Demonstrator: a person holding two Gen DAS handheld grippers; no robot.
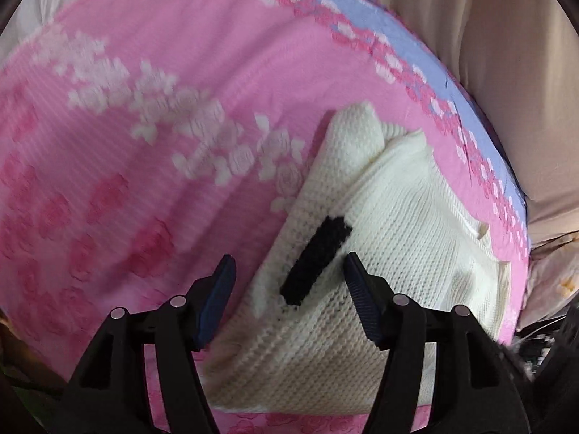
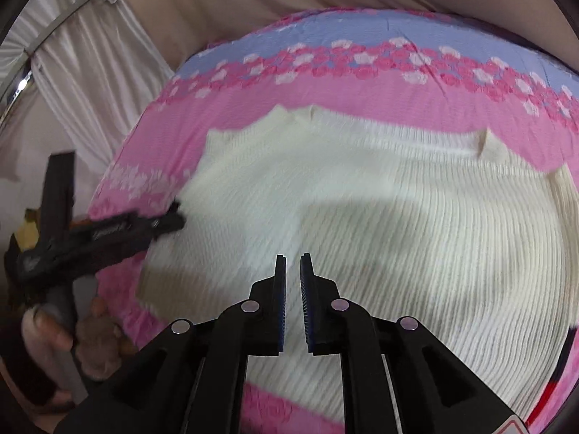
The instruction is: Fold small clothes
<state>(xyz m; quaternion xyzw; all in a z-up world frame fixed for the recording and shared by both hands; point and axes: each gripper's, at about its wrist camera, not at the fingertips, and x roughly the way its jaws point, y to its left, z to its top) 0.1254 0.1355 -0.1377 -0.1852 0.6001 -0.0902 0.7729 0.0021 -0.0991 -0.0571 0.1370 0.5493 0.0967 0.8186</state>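
A cream knit sweater lies spread on a pink floral bedsheet. A black knitted strip sits on its folded left part. My left gripper hovers just above that part, jaws open on either side of the strip, pads not pressing anything. In the right wrist view the sweater fills the middle, lying flat. My right gripper is above its lower middle, jaws almost together with nothing between them. The left gripper shows at the sweater's left edge, held by a hand.
The sheet has a blue band with pink flowers along its far edge. Beige curtains hang beyond the bed. White drapes and a metal rail stand at the left. A red and black object peeks in at the lower right.
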